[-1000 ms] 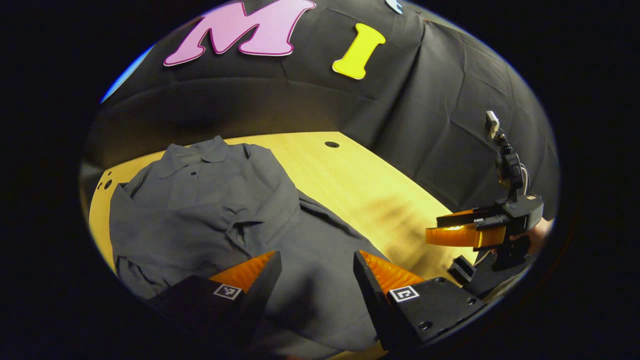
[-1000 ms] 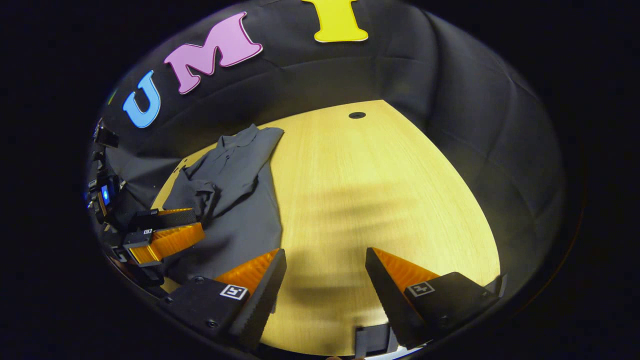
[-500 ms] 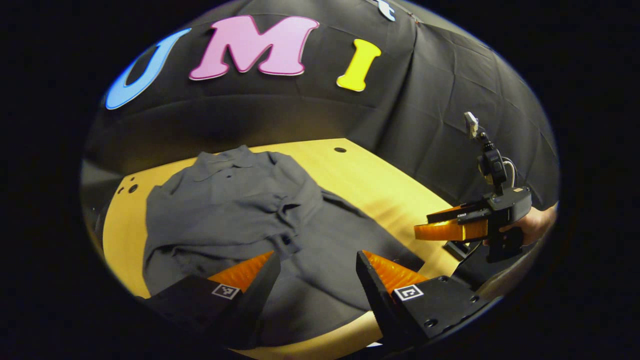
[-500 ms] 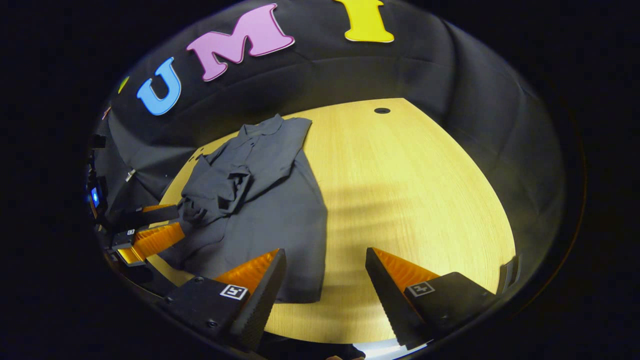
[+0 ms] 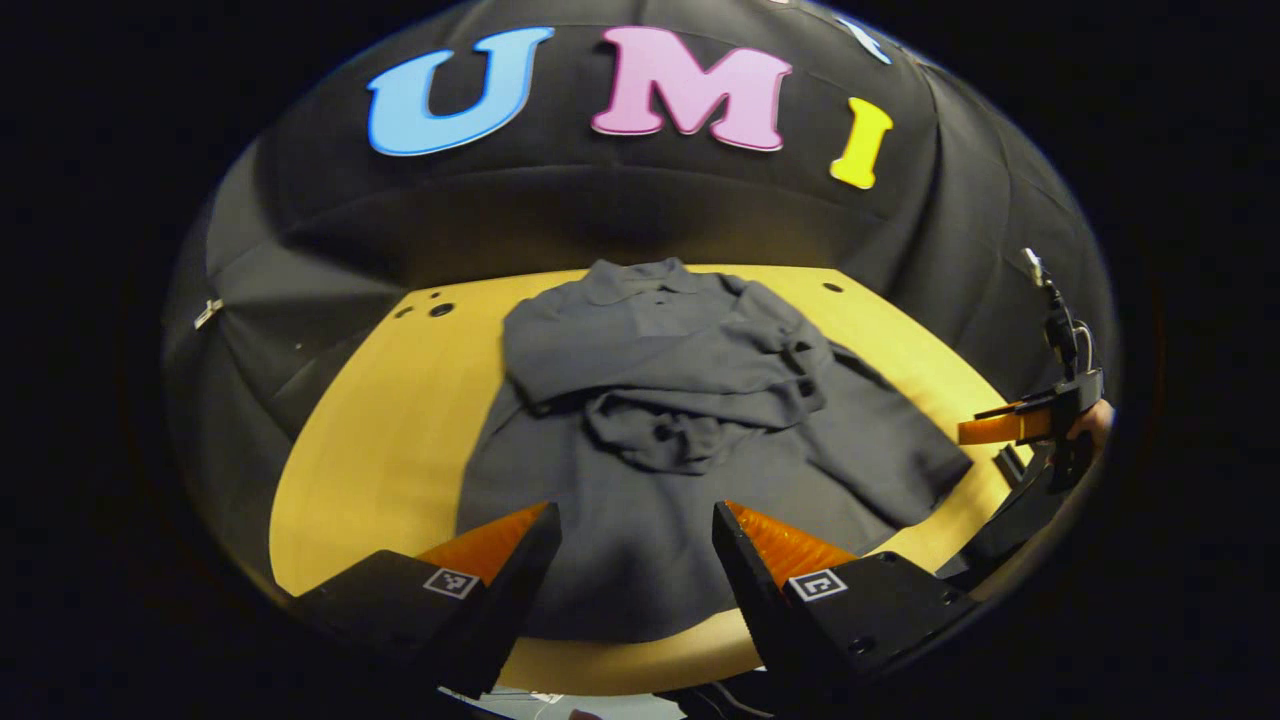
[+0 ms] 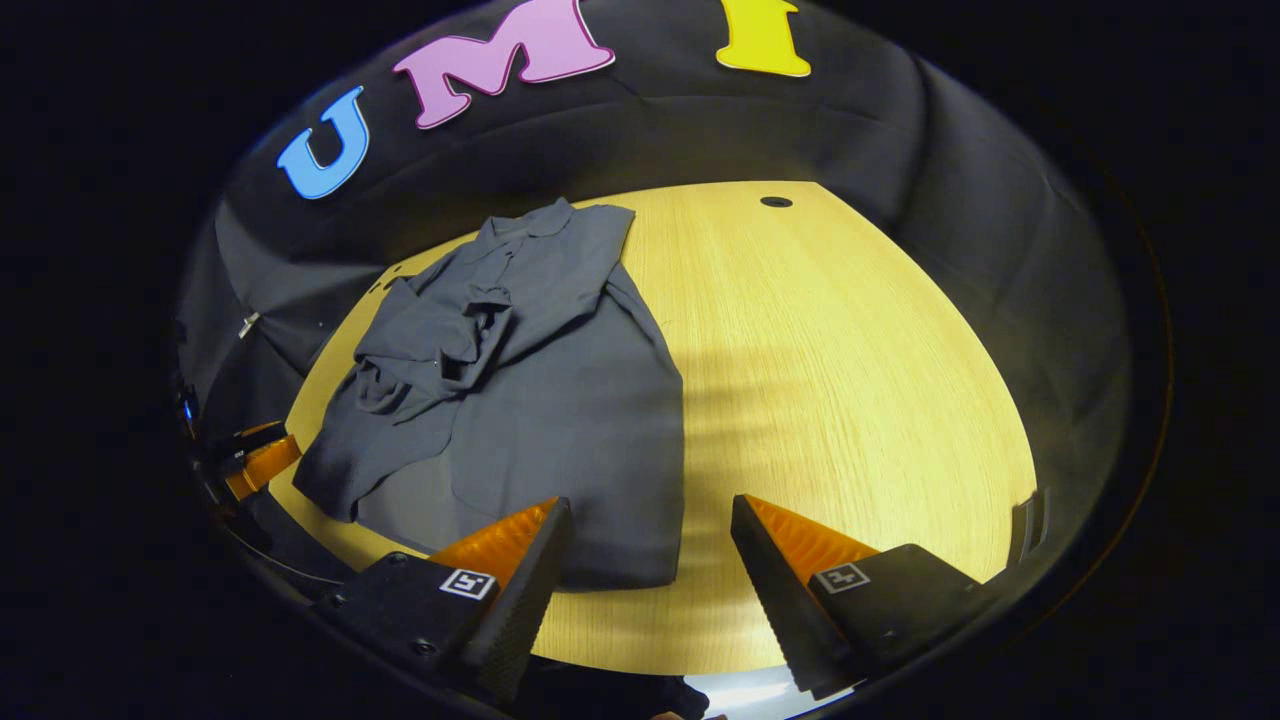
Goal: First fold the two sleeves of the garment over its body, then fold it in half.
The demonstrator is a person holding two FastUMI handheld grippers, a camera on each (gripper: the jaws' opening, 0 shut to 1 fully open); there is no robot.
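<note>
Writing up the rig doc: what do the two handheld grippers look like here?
Left gripper and right gripper: wedge-shaped ribbed fingers on black bolted blocks, each with a small square black-and-white marker. In the left gripper view, the right gripper carries a black stalk with a cable on top.

A dark grey polo shirt (image 5: pixel 690 440) lies flat on the wooden desk (image 5: pixel 380 440), collar toward the far edge and hem at the near edge; both short sleeves are folded in over the chest, where they bunch in a rumpled heap, the lower body smooth
</note>
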